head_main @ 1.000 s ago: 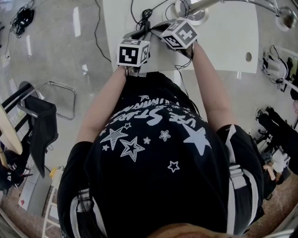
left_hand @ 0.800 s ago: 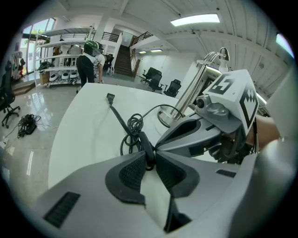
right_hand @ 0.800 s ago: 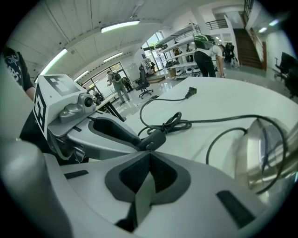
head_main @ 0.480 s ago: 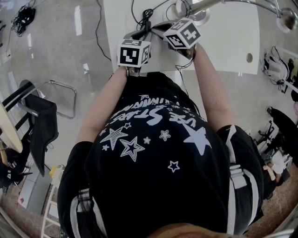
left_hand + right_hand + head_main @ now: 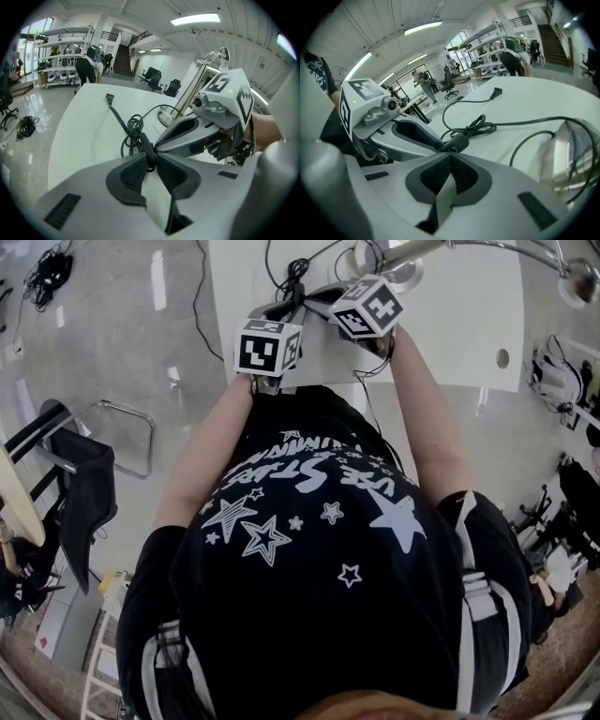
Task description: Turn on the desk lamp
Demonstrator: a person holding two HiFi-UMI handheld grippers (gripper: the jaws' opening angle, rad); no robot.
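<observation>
The desk lamp's black cord carries an inline switch (image 5: 145,143), lying on the white table (image 5: 450,334). My left gripper (image 5: 150,158) is shut on that switch, pads pressing its sides. My right gripper (image 5: 451,157) is shut with nothing between its jaws, and its tip rests against the switch (image 5: 459,141). In the head view both grippers meet at the table's near edge, left gripper (image 5: 281,307) beside right gripper (image 5: 314,294), and they hide the switch. The lamp's round chrome base (image 5: 168,115) stands just beyond, with its pole rising. The lamp head (image 5: 574,279) hangs over the table's right end.
The cord coils in a loop (image 5: 133,125) and ends in a loose plug (image 5: 110,97) further across the table. A cable hole (image 5: 501,354) is at the table's right. A chair (image 5: 84,474) stands on the floor at left. People stand at distant shelves.
The right gripper's marker cube has tilted very slightly to the right. The left gripper and the switch have stayed put.
</observation>
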